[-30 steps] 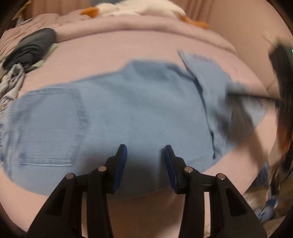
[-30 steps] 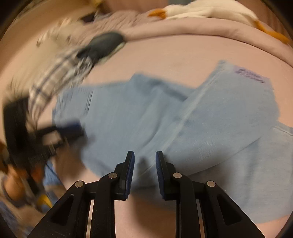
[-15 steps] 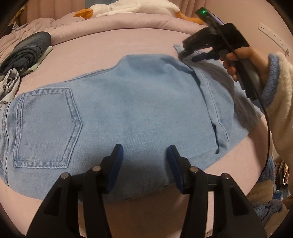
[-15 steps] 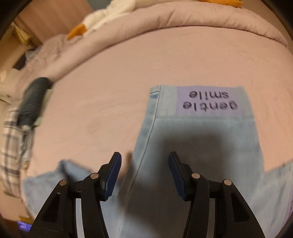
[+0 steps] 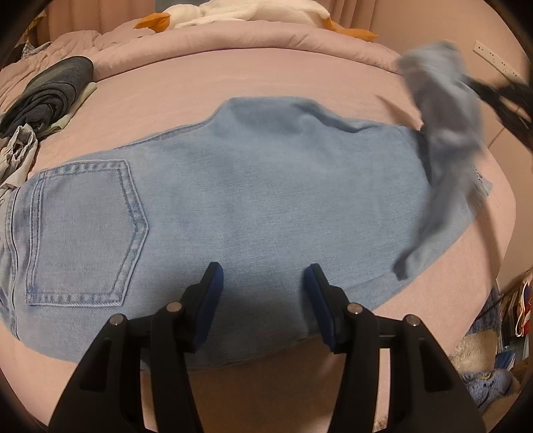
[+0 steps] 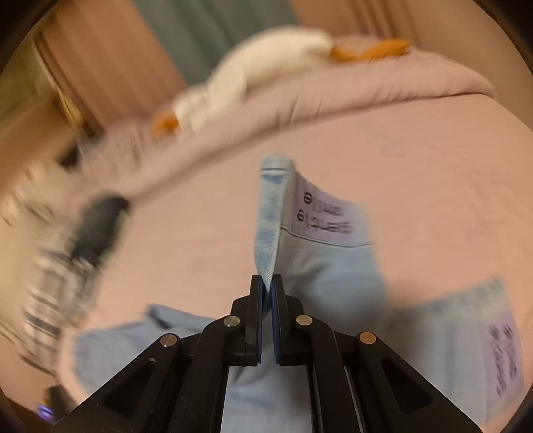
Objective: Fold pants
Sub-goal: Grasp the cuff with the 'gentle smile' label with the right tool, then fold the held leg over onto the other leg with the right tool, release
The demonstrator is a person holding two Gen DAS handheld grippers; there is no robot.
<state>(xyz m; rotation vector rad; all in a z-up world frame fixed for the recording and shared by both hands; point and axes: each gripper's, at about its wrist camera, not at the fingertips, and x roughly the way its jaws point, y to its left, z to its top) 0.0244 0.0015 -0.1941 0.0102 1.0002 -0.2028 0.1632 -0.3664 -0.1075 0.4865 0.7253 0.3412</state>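
**Leg end lifted, fold just starting**

Spread flat across the pink bed [image 5: 273, 70]: light blue jeans [image 5: 266, 186], back pocket [image 5: 83, 229] up, waist toward the left edge of the left wrist view. Near half smooth, no crease or doubled layer visible there. At the right end, leg hem [image 6: 269, 213] raised off the bed and blurred in the left view, clearly in motion. Pinched on that hem: right gripper [image 6: 266, 283], pads pressed together with denim edge between them, purple label [image 6: 326, 213] hanging just beside the grip. A second labelled hem lying flat on the bed, lower right in the right wrist view.

Left gripper [image 5: 263, 276] hovering over the near edge of the jeans, spread partway, nothing between the pads, no visible contact with the cloth.

Judged progress: early. Done so far: jeans laid out, one leg end gripped and lifted. Left to do: carrying the hem toward the waist, laying it down, squaring the edges, probably one more fold. Risk: only one layer caught, leaving the other leg behind.

Beyond the jeans: dark folded clothes [image 5: 50, 96] and a white plush toy [image 5: 246, 13], well apart.
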